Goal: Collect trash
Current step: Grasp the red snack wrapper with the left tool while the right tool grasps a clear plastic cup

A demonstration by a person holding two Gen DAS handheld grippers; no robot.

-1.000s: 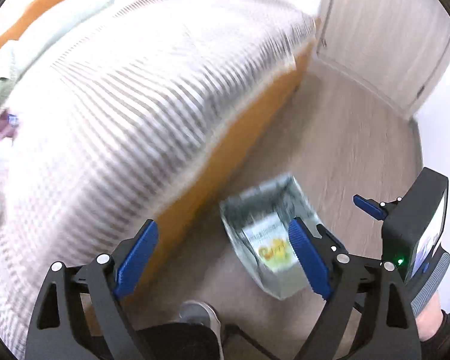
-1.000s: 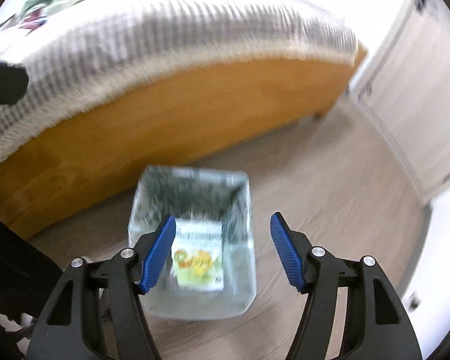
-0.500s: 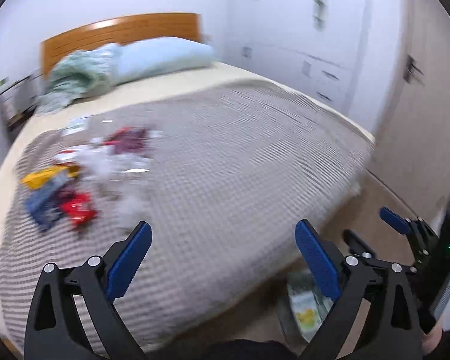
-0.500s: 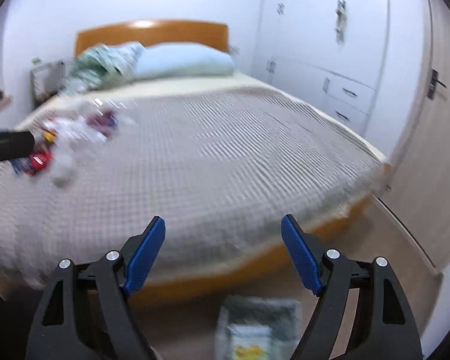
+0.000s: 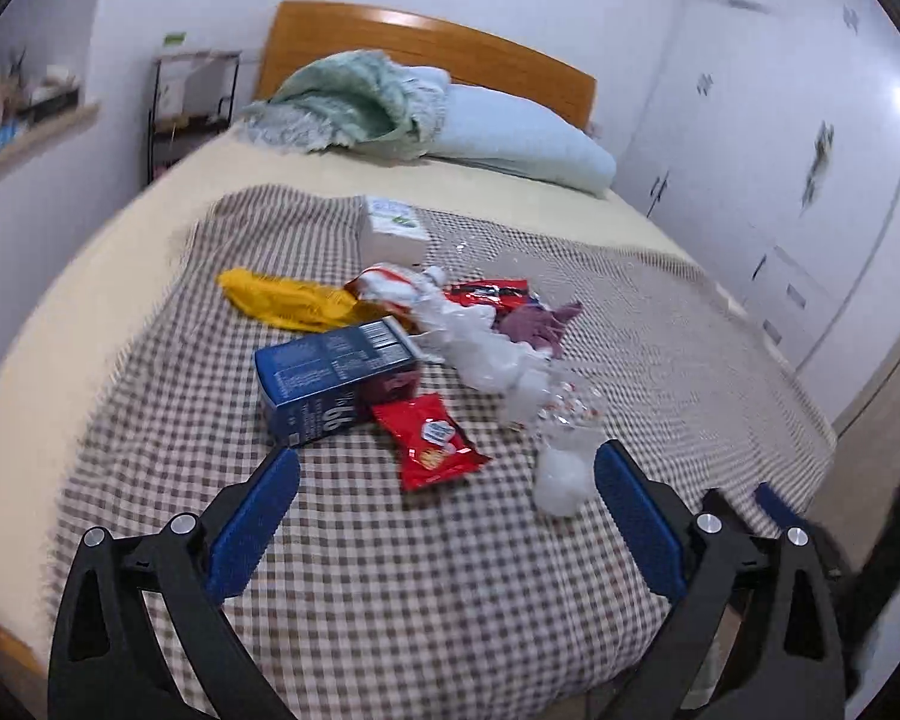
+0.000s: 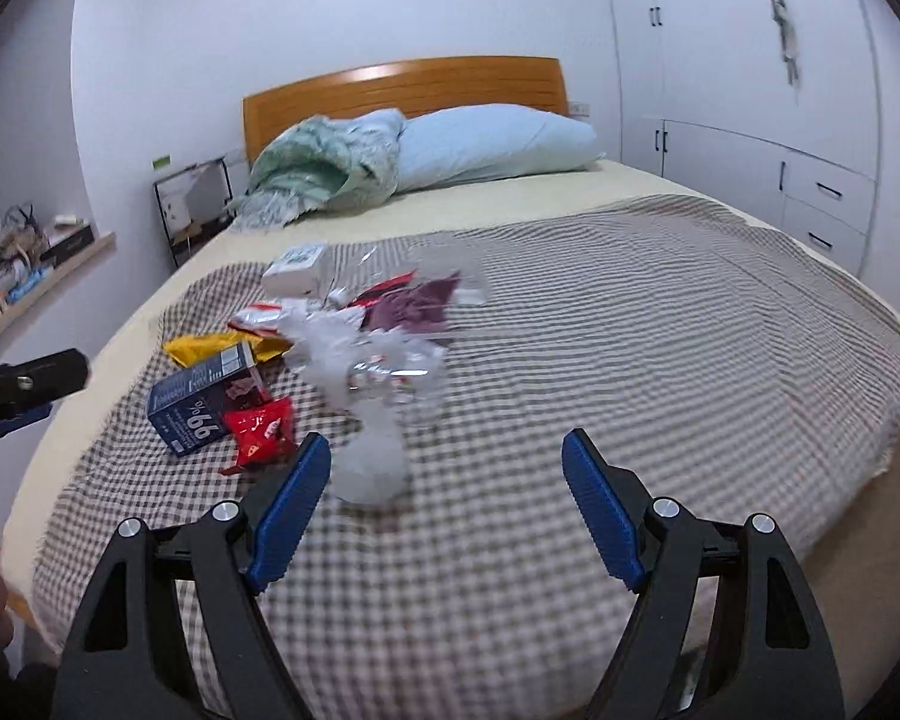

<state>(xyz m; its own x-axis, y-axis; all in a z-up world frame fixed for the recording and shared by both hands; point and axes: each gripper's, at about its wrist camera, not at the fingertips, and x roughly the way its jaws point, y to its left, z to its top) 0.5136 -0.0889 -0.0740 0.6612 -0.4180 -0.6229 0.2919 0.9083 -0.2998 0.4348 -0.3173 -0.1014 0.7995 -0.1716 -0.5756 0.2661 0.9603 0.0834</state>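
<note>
Both tools hang over the near edge of the checked blanket (image 5: 390, 600), fingers levelled at the litter — the left gripper (image 5: 447, 516) and the right gripper (image 6: 447, 507) each spread wide, with nothing between the blue pads. The trash sits mid-blanket: a dark blue carton (image 5: 336, 381) on its side, a red snack packet (image 5: 429, 441) touching its near end, a yellow wrapper (image 5: 288, 300) beyond it, and crumpled clear plastic (image 5: 498, 360) just beside — one white wad (image 6: 369, 468) nearest the right gripper.

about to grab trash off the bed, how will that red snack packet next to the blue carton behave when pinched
The red snack packet lies flat and crinkled, so it is probably light and floppy. Its glossy film may slip between the pads. Its end meets the blue carton, which might shift.
</note>
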